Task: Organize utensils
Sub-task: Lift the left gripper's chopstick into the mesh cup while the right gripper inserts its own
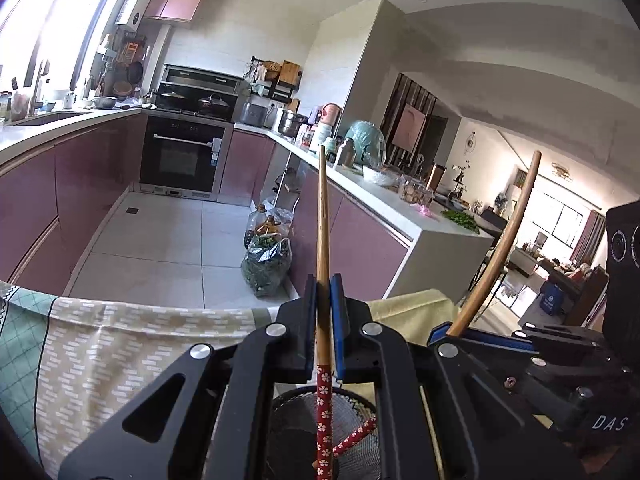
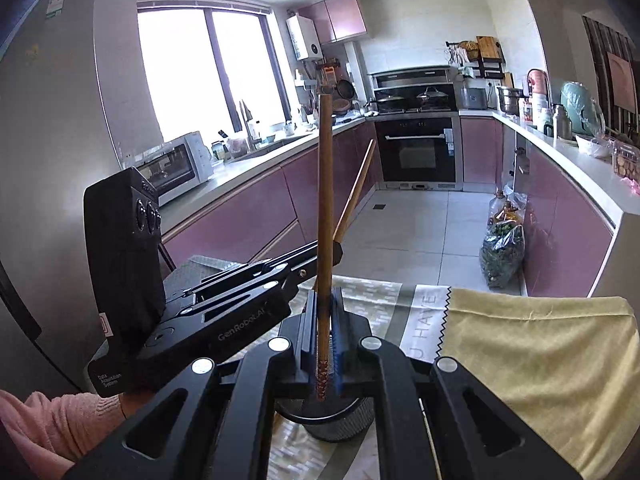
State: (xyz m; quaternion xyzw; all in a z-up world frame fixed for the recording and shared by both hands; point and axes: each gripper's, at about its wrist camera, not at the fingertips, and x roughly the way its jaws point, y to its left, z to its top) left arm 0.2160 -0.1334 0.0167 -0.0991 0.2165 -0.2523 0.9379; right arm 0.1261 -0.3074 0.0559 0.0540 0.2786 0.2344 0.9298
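Mesh holder [image 1: 352, 440] mostly hidden; contents perhaps 1 chopstick [image 1: 354, 438]

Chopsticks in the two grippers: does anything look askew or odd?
Nothing damaged or spilled. The left gripper and right gripper each clamp one wooden chopstick with a red flowered end, bare tip up, above the black mesh utensil holder. Another red-ended chopstick leans inside the holder.

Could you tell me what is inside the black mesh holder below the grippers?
In the left wrist view, the mesh holder contains one red flowered chopstick leaning inside. The left gripper hides most of the holder, so anything else inside cannot be seen.
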